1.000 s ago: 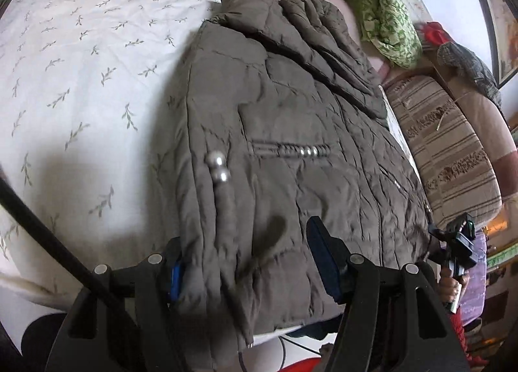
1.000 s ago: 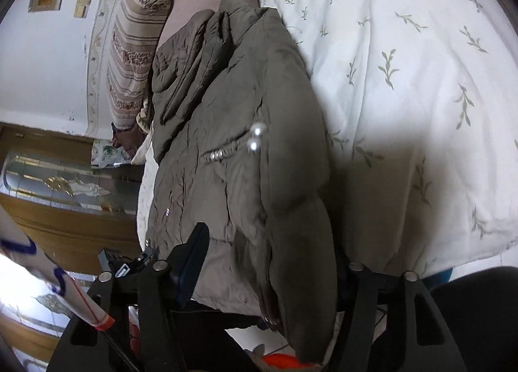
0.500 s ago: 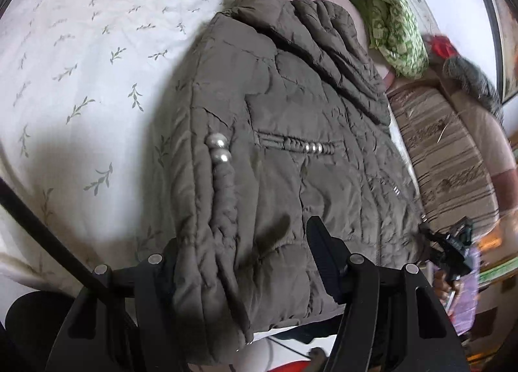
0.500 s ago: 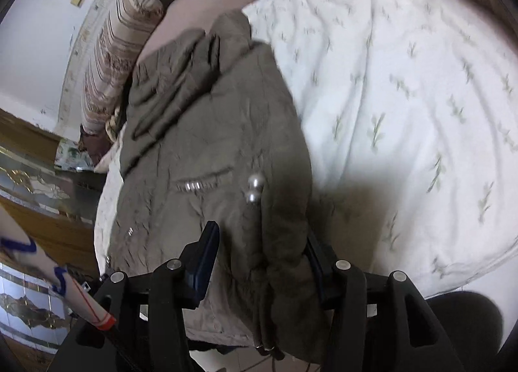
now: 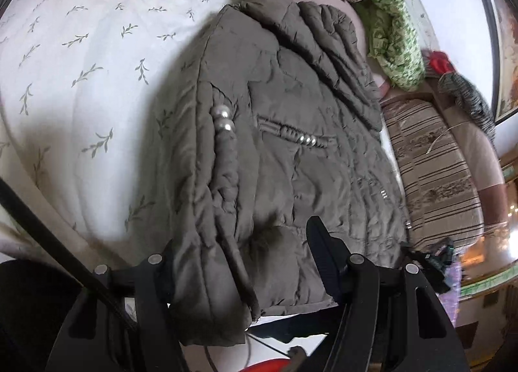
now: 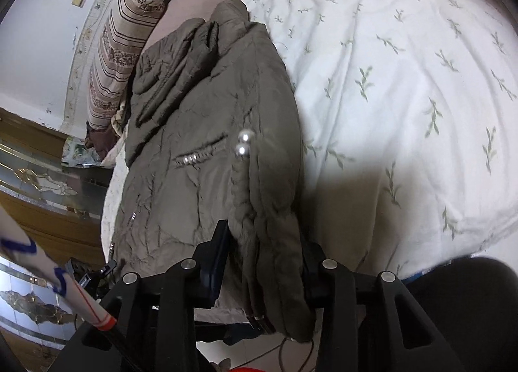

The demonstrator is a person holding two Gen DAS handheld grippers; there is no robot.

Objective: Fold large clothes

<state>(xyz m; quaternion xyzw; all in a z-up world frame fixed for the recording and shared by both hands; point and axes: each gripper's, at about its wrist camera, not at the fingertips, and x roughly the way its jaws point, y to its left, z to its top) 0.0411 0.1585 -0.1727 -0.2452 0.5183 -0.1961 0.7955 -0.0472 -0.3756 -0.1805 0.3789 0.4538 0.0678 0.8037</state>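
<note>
The olive padded jacket (image 5: 291, 152) lies on the bed (image 5: 97, 64), over the white quilt with small leaf print, its collar far from the person and its hem hanging a little over the near edge of the bed. It is already narrowed lengthwise, and a drawcord with two pearl beads (image 5: 222, 118) rests on top.

The left tongs (image 5: 246, 262) stand at the hem with the thick cloth between their fingers; the gap looks wide, so I cannot tell if they really pinch it. The right tongs (image 6: 262, 252) are closed tightly on the bunched hem fold beside them.

I judge the step in hand is to lift the hem and carry it toward the collar. To do it well, both tongs should bite deep enough to take all layers, because the padding is slippery and springy. They should rise together and stay level, so the fold line comes straight. The beads should be kept inside the fold, away from the striped cushions (image 5: 437, 161) at the side.
</note>
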